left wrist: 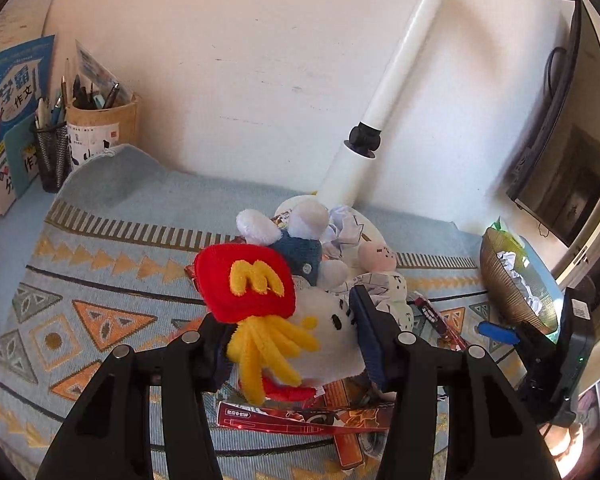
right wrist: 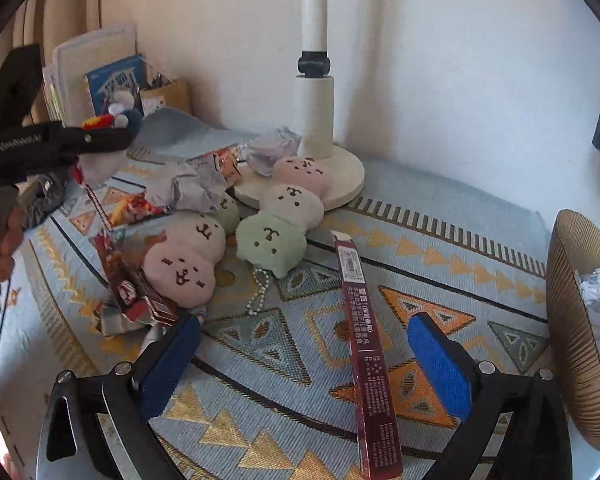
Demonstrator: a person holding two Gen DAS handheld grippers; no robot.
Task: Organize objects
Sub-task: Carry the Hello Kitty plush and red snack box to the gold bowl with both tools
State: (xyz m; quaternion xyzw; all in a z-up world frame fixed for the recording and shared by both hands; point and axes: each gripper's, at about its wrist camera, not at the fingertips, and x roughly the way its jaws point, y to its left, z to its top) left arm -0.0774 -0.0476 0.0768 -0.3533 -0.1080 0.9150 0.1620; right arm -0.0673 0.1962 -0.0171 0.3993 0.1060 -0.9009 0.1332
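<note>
The patterned mat (right wrist: pixel 440 208) is being crowded by dumpling plushies (right wrist: pixel 276 236) at 12 o'clock. A fries plush (left wrist: pixel 260 304) is being squeezed by the left gripper (left wrist: pixel 288 340). The right gripper (right wrist: pixel 304 356) is being held wide open around a maroon box (right wrist: pixel 364 332).

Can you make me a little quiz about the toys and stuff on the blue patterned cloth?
1. True or false: the left gripper has its jaws shut on the plush toy with the red fries pouch.
2. What lies between the open jaws of the right gripper? A) a pen cup B) the long dark red box C) a book
3. What colour is the face plush with the bead chain beside it?

Key
1. True.
2. B; the jaws stand apart on either side of it, not touching it.
3. Pale green.
</note>
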